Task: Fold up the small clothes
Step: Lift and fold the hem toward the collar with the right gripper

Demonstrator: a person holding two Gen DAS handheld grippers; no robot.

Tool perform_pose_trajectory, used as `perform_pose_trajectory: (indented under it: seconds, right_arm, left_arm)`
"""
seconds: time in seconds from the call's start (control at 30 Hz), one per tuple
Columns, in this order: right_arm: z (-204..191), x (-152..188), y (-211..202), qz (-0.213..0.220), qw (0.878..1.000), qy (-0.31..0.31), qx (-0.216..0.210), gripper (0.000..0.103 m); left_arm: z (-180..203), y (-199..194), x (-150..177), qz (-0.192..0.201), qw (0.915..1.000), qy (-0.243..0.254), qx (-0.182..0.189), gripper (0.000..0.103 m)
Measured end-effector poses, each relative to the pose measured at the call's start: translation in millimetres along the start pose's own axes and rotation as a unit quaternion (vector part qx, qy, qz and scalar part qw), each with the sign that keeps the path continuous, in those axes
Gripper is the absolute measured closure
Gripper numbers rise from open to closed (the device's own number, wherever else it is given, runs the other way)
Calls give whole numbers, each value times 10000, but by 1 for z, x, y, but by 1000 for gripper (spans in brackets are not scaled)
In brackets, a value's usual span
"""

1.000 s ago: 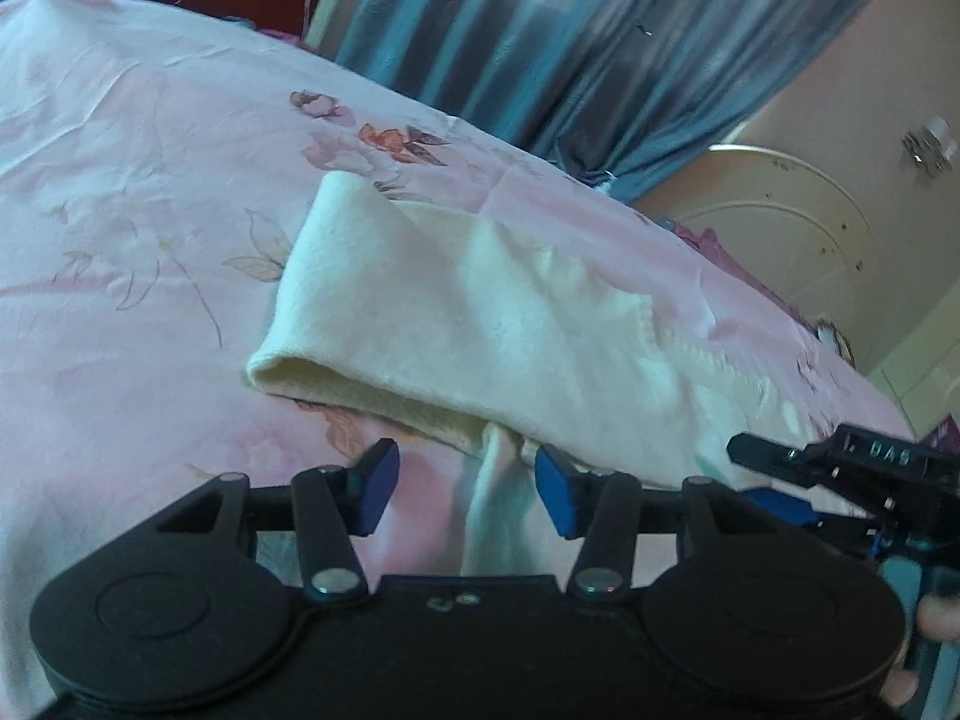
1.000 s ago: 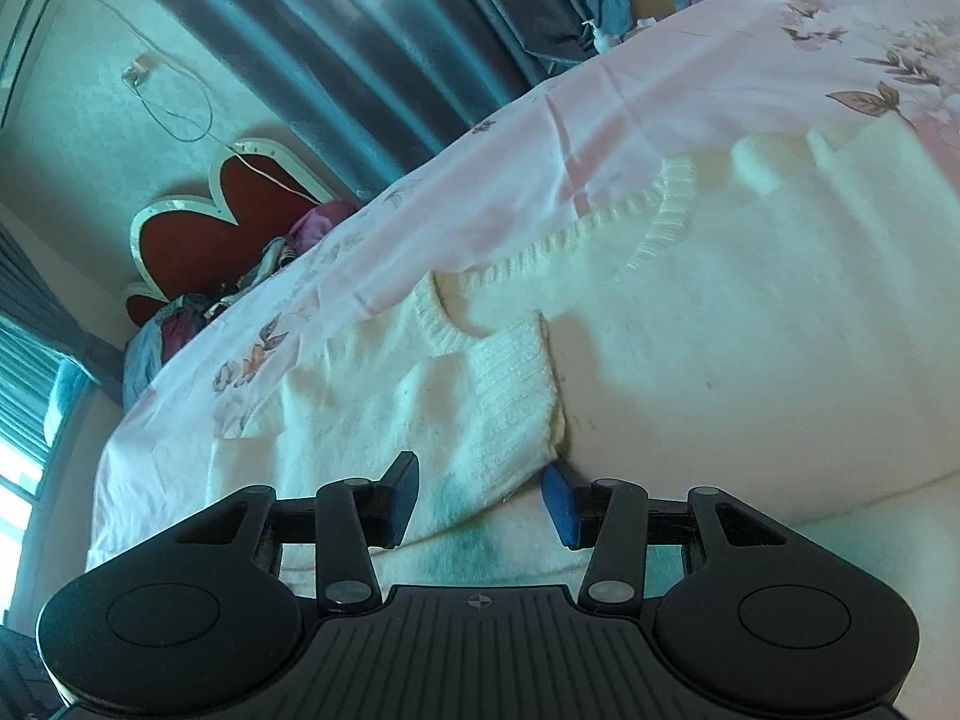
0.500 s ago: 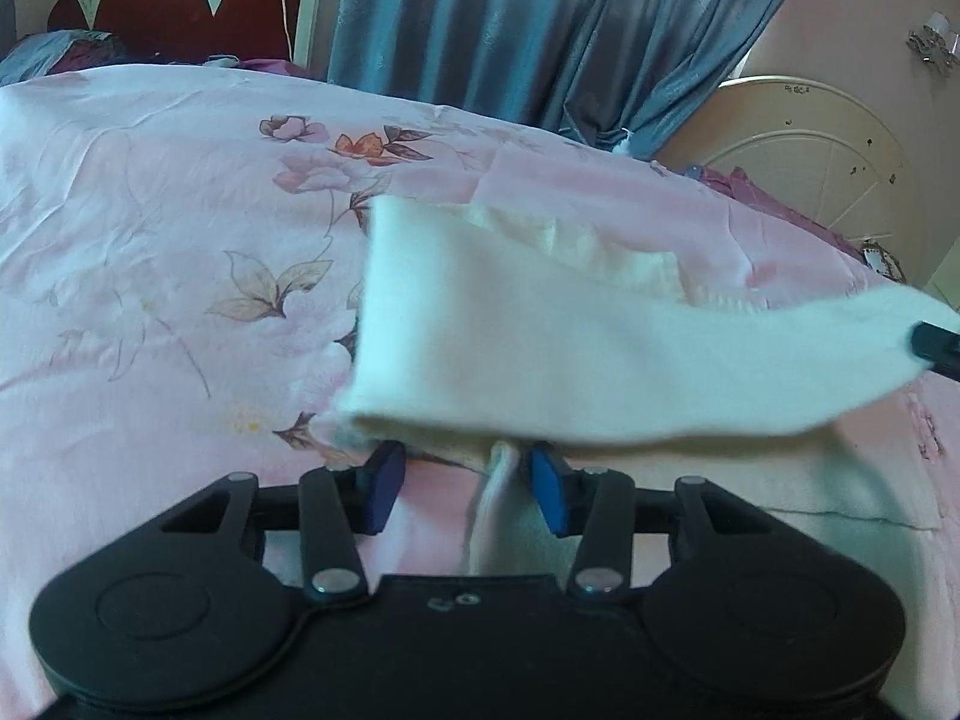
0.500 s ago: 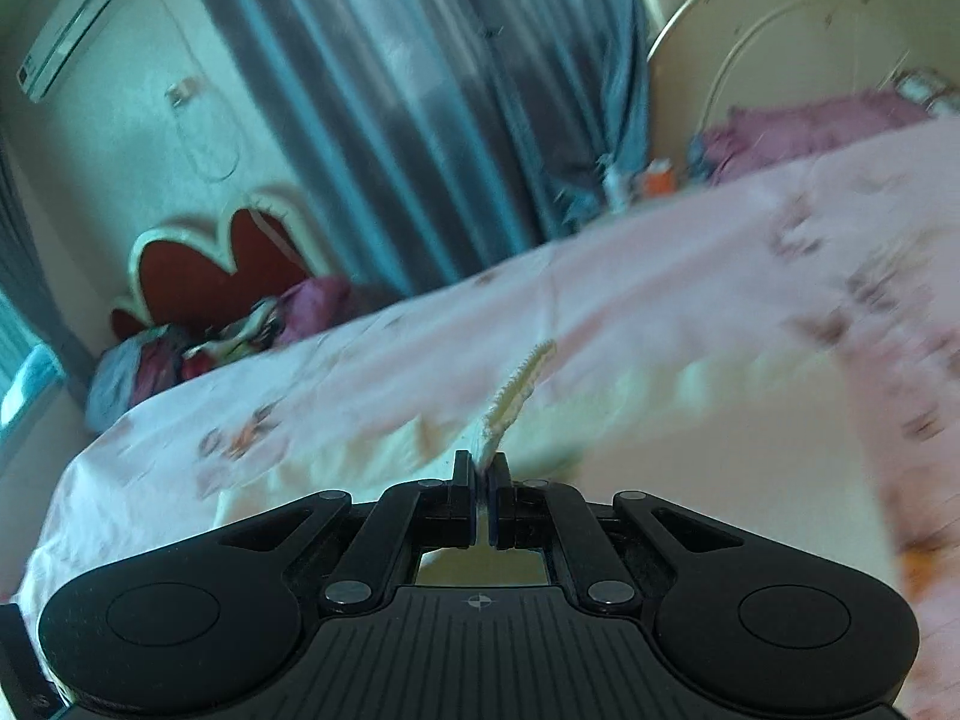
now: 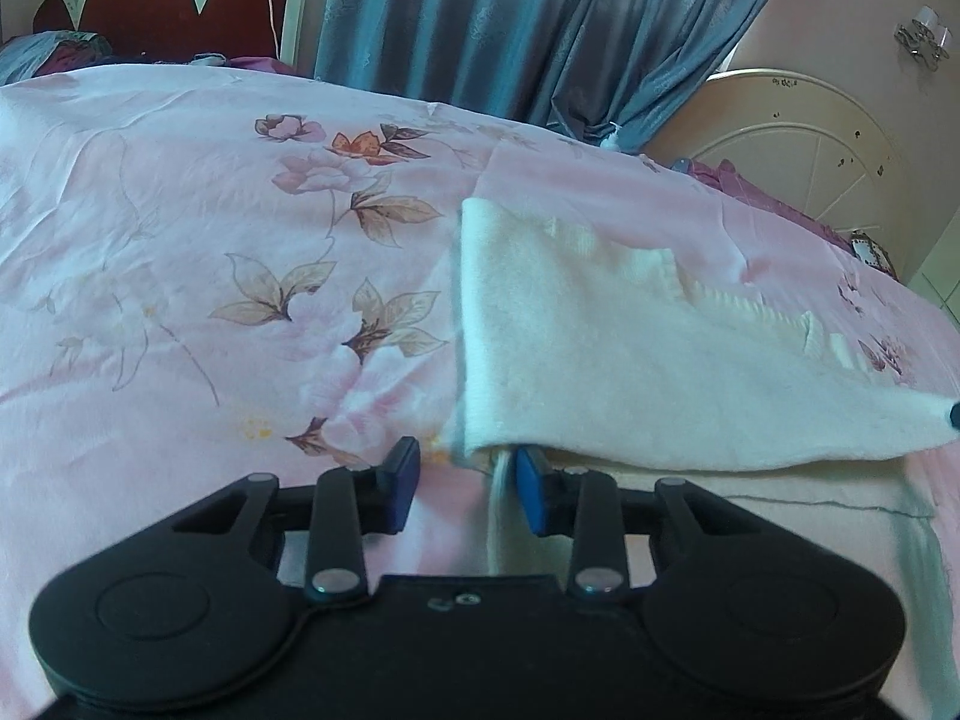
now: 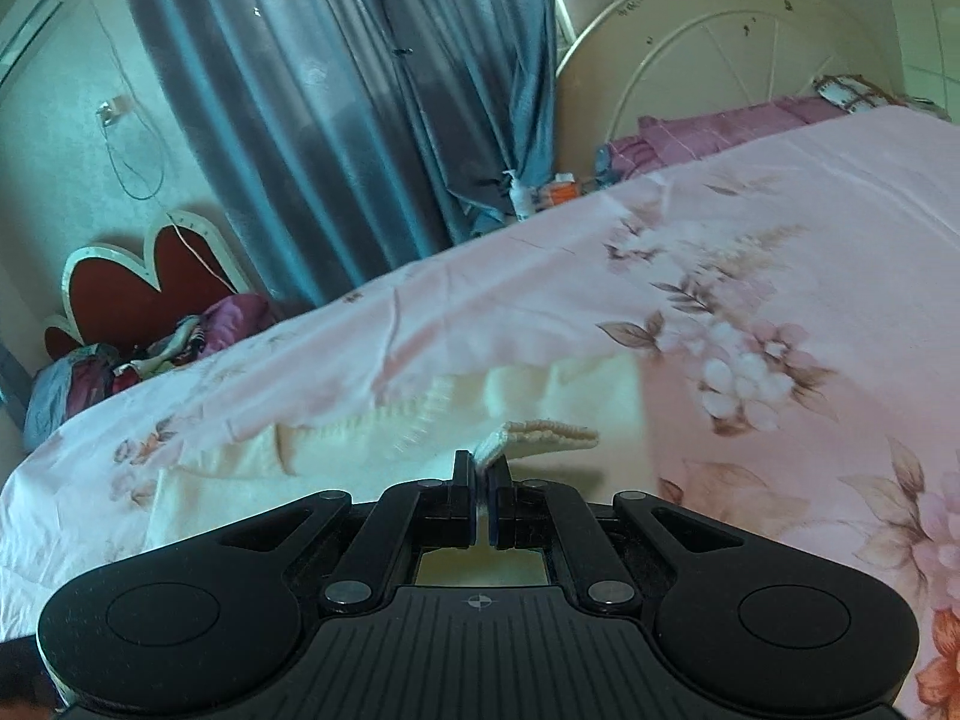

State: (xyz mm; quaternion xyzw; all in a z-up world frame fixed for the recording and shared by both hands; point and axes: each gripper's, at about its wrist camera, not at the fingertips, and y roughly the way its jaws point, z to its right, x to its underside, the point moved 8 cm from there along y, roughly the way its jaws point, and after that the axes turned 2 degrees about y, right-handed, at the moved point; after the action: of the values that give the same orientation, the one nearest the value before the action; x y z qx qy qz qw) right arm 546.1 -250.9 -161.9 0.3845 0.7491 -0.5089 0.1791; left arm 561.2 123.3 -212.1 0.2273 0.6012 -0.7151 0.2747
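Note:
A cream knit sweater (image 5: 630, 372) lies on the pink floral bedsheet (image 5: 180, 252). In the left wrist view my left gripper (image 5: 465, 486) is low at the sweater's near edge. Its jaws are closing, with a thin fold of cream fabric (image 5: 498, 504) standing between them next to the right pad; the left pad is clear of it. My right gripper (image 6: 480, 498) is shut on the sleeve's ribbed cuff (image 6: 540, 435) and holds it above the sweater body (image 6: 360, 438). The sleeve stretches across the sweater to the right gripper's tip (image 5: 954, 414) at the frame edge.
Blue curtains (image 5: 510, 30) hang behind the bed. A red headboard with white trim (image 5: 174, 0) is at the far left and a round white bed frame (image 5: 798, 144) at the right. Bundled clothes (image 6: 120, 360) and a purple blanket (image 6: 720, 126) lie at the bed's ends.
The right gripper shut on the cuff, lifted it and carried the sleeve sideways over the sweater. The left gripper's jaws narrowed around the fabric fold and its view rolled level.

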Motion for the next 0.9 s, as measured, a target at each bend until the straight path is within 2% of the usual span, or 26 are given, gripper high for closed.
perform_pose_trajectory:
  seconds: [0.27,0.47,0.57,0.6,0.67,0.77,0.8,0.9]
  right_arm:
    - [21,16,6,-174,9997,84,151,100]
    - [26,23,6,-222,9992,315,115,100]
    - [27,26,8,-281,9988,331,230,100]
    - [28,27,10,-311,9986,369,229,100]
    - [30,27,10,-315,9985,410,189,100]
    - [28,24,8,-248,9988,399,136,100]
    - [28,23,7,-222,9989,386,135,100]
    - [26,20,5,-168,9992,340,154,100]
  left_arm:
    - [6,1,1,-84,9992,398,-52,70]
    - [2,1,0,-157,9988,457,103,70]
    - [-1,-6,0,-232,9985,414,260,71]
    - [-3,-10,0,-197,9987,359,294,72]
    - [-8,-27,-6,177,9992,248,250,72]
    - [6,-45,-18,734,9948,263,657,72]
    - [12,-43,-19,763,9937,340,750,72]
    - [27,-19,-16,479,9948,540,720,72]
